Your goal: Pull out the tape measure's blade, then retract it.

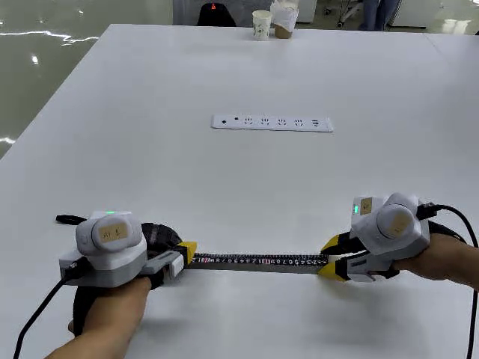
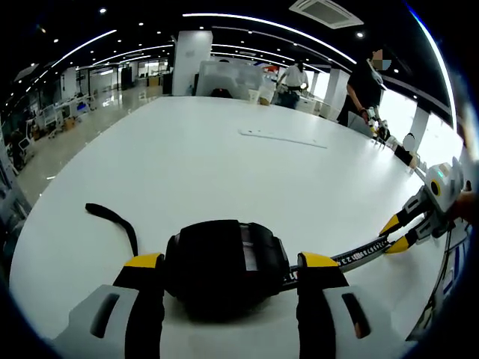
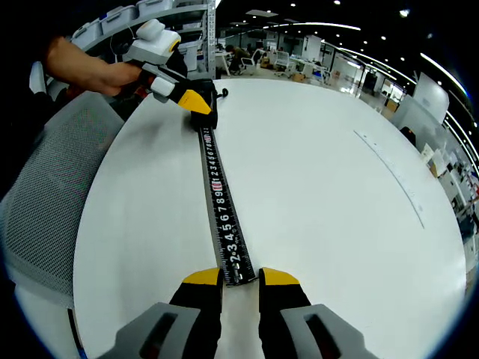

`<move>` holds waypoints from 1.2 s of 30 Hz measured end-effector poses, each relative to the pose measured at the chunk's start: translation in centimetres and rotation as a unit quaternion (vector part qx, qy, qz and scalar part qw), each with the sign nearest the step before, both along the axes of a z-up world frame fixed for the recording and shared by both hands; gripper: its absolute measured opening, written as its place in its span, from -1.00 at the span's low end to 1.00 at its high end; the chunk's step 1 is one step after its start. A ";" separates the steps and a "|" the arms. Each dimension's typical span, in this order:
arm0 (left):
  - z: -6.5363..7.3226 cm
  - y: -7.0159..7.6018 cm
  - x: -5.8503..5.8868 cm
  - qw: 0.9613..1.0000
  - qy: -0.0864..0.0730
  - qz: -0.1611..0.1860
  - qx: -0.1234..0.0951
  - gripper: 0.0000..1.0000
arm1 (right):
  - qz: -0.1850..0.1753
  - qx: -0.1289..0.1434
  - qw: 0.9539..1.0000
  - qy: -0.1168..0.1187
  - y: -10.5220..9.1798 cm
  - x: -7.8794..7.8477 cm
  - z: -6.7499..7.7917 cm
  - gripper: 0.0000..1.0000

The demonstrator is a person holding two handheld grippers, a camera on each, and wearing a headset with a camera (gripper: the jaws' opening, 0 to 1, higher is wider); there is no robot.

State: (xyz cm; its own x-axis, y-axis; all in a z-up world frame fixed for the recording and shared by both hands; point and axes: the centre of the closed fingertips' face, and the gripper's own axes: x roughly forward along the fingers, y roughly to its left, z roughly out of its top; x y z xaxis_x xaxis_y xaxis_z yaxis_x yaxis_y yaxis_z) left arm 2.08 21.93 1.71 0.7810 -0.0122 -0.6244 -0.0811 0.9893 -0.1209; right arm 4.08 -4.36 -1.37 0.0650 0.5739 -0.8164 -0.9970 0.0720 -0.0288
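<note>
The left gripper point(image 1: 183, 254) clamps its fingers point(image 2: 142, 262) on the black round tape measure case point(image 2: 224, 258) resting on the white table point(image 1: 239, 179). The right gripper point(image 3: 239, 278) pinches the tip of the dark numbered blade point(image 1: 258, 260). If that pinch slips, the blade could whip back.

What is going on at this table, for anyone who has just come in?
A person works with a hand-held gripper in each hand. The left hand-held gripper clamps the black tape measure, and the right hand-held gripper pinches the end of its blade. The blade is drawn out and lies flat on the white table between them, not yet retracted.
</note>
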 end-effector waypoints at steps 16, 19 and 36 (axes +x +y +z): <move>-0.5 0.3 0.0 1.000 0.010 0.010 -0.007 0.28 | -0.028 0.007 0.999 0.027 0.0 0.0 0.0 -0.75; -0.5 0.3 0.0 1.000 0.012 0.010 -0.010 0.28 | -0.037 0.011 0.999 0.032 0.0 0.1 0.0 -0.75; -0.7 0.3 -0.1 1.000 0.028 0.007 0.005 0.27 | -0.034 0.005 0.999 0.029 0.0 0.0 0.0 -0.79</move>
